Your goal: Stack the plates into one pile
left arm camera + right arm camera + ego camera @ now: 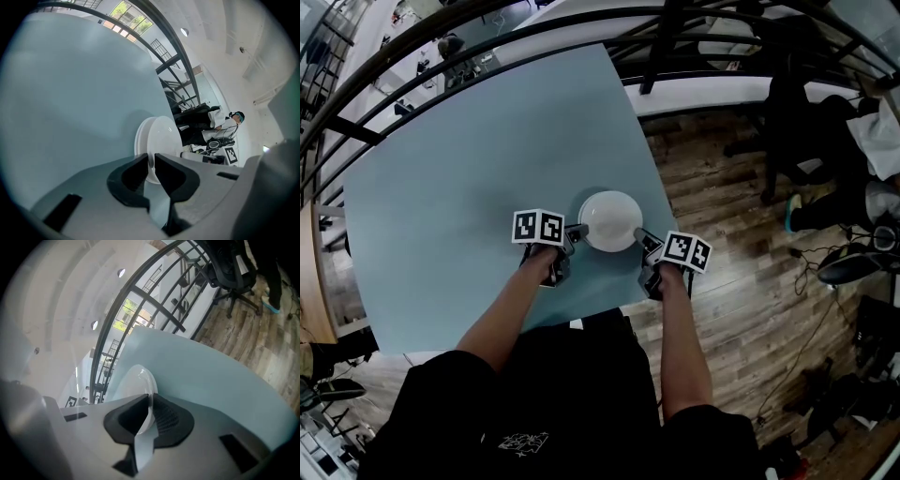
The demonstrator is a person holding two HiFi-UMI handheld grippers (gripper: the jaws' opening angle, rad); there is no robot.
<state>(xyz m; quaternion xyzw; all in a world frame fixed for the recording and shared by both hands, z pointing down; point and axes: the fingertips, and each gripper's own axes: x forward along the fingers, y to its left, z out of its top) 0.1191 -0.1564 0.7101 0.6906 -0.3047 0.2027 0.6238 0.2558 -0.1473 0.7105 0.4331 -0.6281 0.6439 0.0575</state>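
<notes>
A white plate sits near the right front edge of the pale blue table. In the left gripper view the plate shows two rims, one on another. My left gripper is at the plate's left rim and my right gripper at its right rim. In the left gripper view the left gripper is shut on the near rim. In the right gripper view the right gripper pinches the rim of the plate between its dark pads.
The table's right edge runs close beside the plate, with wooden floor below. A dark railing curves round the far side. An office chair stands on the floor at the right. A person sits far off.
</notes>
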